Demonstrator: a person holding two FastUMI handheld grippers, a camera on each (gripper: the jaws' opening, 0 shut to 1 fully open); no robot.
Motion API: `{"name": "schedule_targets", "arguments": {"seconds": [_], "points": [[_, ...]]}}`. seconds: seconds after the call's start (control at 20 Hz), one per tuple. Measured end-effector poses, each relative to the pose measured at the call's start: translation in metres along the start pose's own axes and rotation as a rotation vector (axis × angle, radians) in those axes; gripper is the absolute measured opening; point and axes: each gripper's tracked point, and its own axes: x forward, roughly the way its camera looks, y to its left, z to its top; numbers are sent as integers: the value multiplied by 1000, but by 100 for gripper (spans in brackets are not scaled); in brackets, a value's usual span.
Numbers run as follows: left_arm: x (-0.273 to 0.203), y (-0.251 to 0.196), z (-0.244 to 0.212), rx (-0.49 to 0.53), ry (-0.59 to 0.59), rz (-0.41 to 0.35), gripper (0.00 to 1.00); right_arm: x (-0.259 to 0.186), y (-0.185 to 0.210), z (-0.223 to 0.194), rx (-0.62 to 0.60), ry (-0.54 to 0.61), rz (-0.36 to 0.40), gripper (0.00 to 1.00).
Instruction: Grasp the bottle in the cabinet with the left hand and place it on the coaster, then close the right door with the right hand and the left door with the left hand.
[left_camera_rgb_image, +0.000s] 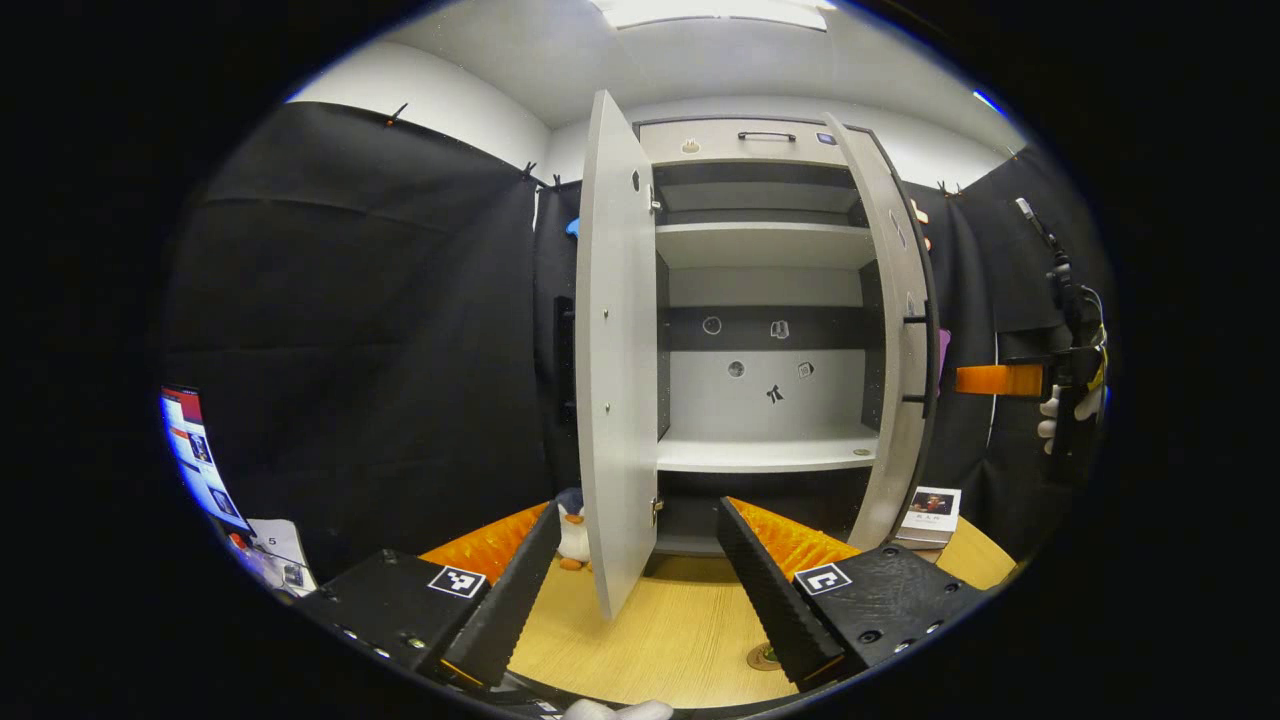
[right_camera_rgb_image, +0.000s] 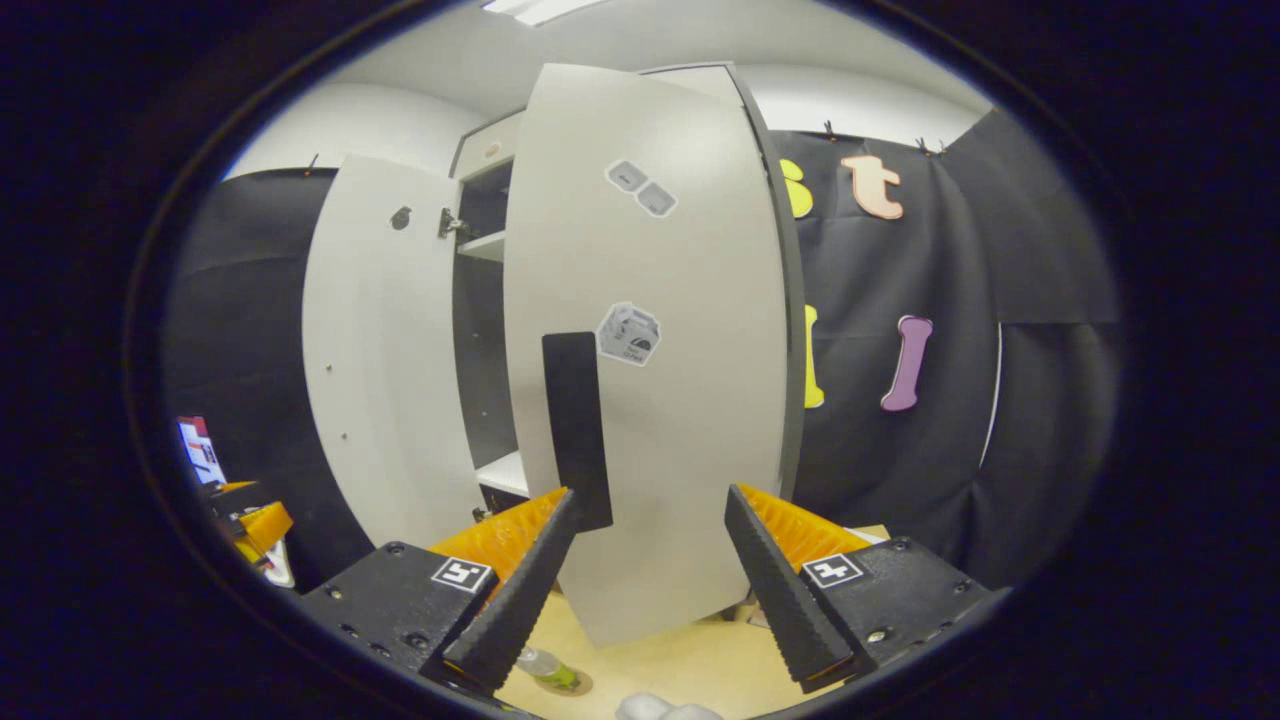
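Note:
The grey cabinet (left_camera_rgb_image: 760, 150) stands with both doors swung out and its shelves (left_camera_rgb_image: 765, 455) bare. In the left gripper view the left door (left_camera_rgb_image: 618, 350) is just ahead of my open left gripper (left_camera_rgb_image: 636, 505), and the right door (left_camera_rgb_image: 895, 330) angles out beyond it. In the right gripper view my open right gripper (right_camera_rgb_image: 650, 492) faces the right door's outer face (right_camera_rgb_image: 680, 400), close to its black handle (right_camera_rgb_image: 577, 430). A clear bottle (right_camera_rgb_image: 548, 668) with green contents rests low on the wooden table, seemingly on a brown coaster (right_camera_rgb_image: 580, 685). The coaster (left_camera_rgb_image: 765, 657) peeks out beside my left finger.
A small book (left_camera_rgb_image: 928, 515) lies at the table's right corner and a penguin toy (left_camera_rgb_image: 572, 530) stands behind the left door. The right gripper (left_camera_rgb_image: 1000, 380), held by a gloved hand (left_camera_rgb_image: 1060, 415), shows far right. A lit screen (left_camera_rgb_image: 195, 455) glows at the left.

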Motion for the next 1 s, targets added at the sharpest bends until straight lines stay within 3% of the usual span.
{"name": "schedule_targets", "arguments": {"seconds": [0.3,0.35,0.5,0.55,0.6,0.65,0.75,0.85,0.95,1.0], "points": [[9,0,-1,-12,-1,-24,96,-5,-3,-2,2,6,-28,98],[11,0,0,-12,-3,-26,96,-5,-3,-3,4,5,-33,94],[16,2,-1,-11,-2,-31,96,-9,-2,-5,13,4,-42,98],[17,2,0,-13,-3,-32,96,-10,-1,-7,14,7,-46,94],[18,2,-2,-16,-1,-37,96,-13,-2,-8,17,9,-53,98],[19,3,-2,-17,2,-39,96,-15,-1,-11,20,9,-59,94],[23,9,-3,-15,2,-34,96,-21,1,-19,30,17,-70,98],[28,20,-2,1,-3,-20,96,-27,3,-29,30,29,-87,94],[34,31,1,8,-9,-12,96,-35,3,-38,21,40,-110,98],[38,39,4,11,-13,-6,96,-40,4,-41,23,42,-118,94]]}}
